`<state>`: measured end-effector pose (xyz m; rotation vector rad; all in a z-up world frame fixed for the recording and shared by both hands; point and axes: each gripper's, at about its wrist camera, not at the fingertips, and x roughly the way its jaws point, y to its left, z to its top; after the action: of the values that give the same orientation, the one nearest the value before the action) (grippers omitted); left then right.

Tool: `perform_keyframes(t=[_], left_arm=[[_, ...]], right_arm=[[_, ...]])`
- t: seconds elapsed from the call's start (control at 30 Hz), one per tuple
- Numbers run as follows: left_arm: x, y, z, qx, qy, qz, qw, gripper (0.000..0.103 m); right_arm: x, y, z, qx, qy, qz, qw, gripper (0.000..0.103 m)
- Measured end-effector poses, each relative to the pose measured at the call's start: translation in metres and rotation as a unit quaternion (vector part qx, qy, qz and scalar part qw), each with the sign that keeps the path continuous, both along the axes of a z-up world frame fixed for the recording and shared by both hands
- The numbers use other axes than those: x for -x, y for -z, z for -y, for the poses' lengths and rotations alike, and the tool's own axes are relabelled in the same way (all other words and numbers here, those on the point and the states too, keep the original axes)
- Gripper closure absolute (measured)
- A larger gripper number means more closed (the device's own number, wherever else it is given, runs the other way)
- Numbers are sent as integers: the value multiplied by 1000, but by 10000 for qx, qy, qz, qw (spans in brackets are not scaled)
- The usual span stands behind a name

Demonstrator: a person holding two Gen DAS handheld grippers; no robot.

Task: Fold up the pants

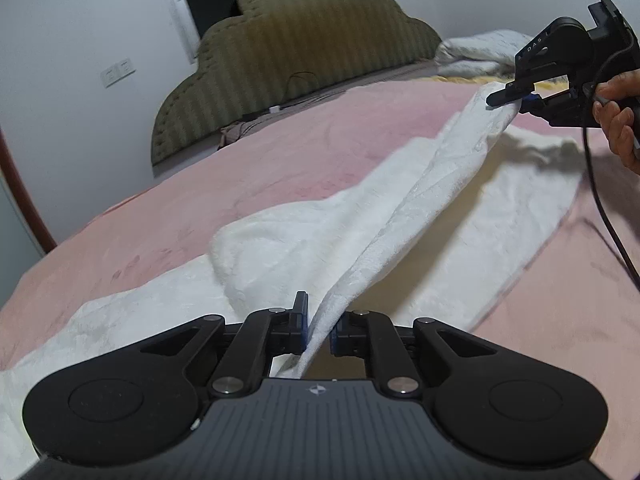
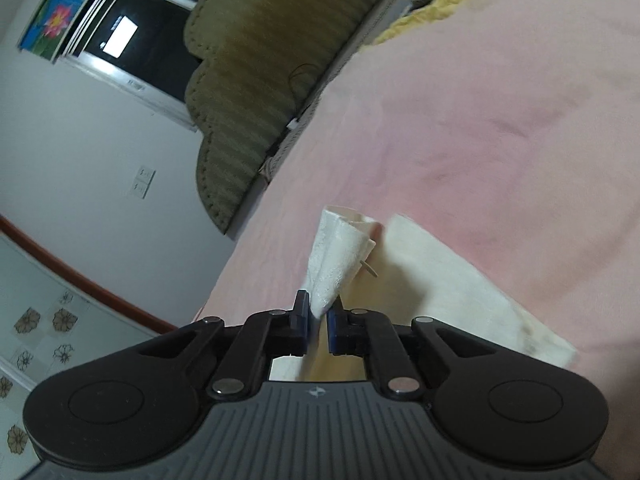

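White fleece pants [image 1: 304, 248] lie spread on a pink bed cover [image 1: 248, 160]. My left gripper [image 1: 319, 330] is shut on the near end of one lifted pant edge. That edge runs taut as a raised ridge up to my right gripper [image 1: 506, 102], held by a hand at the upper right and shut on the far end. In the right wrist view my right gripper [image 2: 319, 326] pinches a white cone of pants cloth [image 2: 340, 256] above the other leg [image 2: 452, 292], which lies flat on the bed.
A green striped headboard [image 1: 296, 52] stands at the far side of the bed. Crumpled white and yellow bedding [image 1: 476, 56] lies at the far right. A black cable [image 1: 600, 200] hangs from the right gripper. A wall with a socket [image 1: 116, 72] is on the left.
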<state>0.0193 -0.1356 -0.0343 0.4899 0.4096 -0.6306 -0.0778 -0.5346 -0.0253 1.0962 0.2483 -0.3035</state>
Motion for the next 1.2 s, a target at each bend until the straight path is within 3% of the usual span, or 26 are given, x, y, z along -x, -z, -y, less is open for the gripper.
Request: perform_keyframes(t=[0.07,0.13,0.23,0.3,0.37,0.47,0.57,0.67,0.77,1.2], left_arm=[[-11,-10,-4,227,-278,-96,9993,89],[-21,-24,-9,536,-754,-72,9957,89],[-22,-46,-21,1106,-1397,325,9835,87],[-13,-54,-25,1268,-1411,647,9797,87],[0,-49,-14,910,-1036,794,9873,88],[17,-21,6,122,-187,552,9982,87],[29,0,16,-279,162,345,9989,88],[27,1,16,-265,178,292,9991,88],[22,-1,13,-167,155,155,9996,89],[35,3,2,-341,402,397,9978,89]], right_arm=[[-22,-24,5,141,-259,98,9995,94],[-40,-60,-1,647,-456,253,9965,94],[-37,-111,-22,1621,-721,1184,9770,94],[-21,-126,-32,2140,-691,1450,9635,94],[-5,-116,-30,2181,-490,1080,9687,94],[19,-67,-5,1423,-60,75,9898,94],[51,-15,12,630,297,-357,9969,94],[68,5,11,415,403,-436,9974,94],[75,8,9,462,418,-428,9971,94],[91,15,4,665,503,-627,9945,94]])
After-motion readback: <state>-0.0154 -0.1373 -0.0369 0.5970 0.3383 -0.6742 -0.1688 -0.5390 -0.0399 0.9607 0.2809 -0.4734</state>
